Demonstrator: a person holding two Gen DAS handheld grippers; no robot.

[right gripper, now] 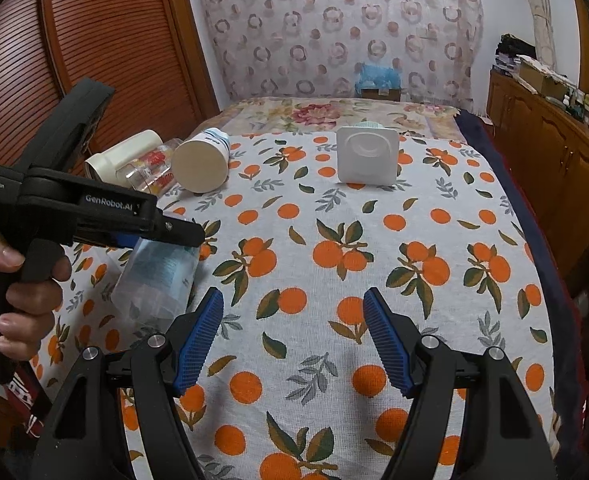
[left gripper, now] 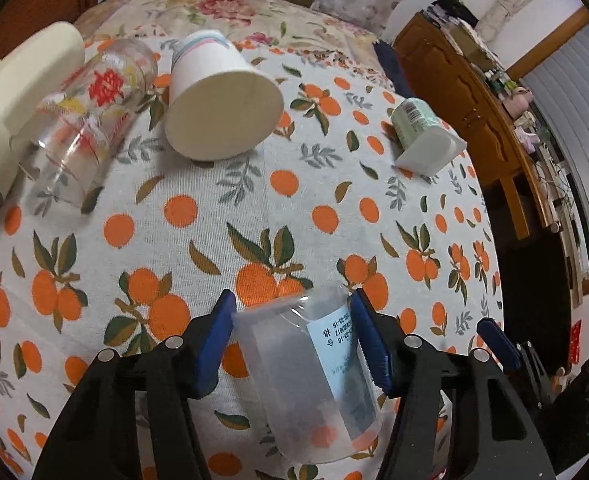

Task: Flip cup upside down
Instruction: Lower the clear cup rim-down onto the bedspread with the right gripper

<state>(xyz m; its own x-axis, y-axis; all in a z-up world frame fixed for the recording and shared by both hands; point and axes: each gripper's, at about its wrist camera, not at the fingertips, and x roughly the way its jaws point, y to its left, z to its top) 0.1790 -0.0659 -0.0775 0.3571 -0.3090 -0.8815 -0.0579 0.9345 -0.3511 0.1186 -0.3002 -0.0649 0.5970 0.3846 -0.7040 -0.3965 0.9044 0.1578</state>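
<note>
A home bedroom is shown: a bed is covered by an orange-print cloth (right gripper: 334, 240) over a floral sheet (right gripper: 318, 114), and a patterned curtain (right gripper: 334, 20) is hung on the far wall. A louvred wooden door (right gripper: 106, 52) is seen at the left, and a wooden cabinet (right gripper: 546, 152) piled with household clutter is set along the right beside window blinds (left gripper: 574, 128)

Ahead of the right gripper (right gripper: 292, 340) lies bare tablecloth (right gripper: 374, 216); the white tub (right gripper: 367, 160) and paper cup (right gripper: 201, 165) stand beyond.
</note>
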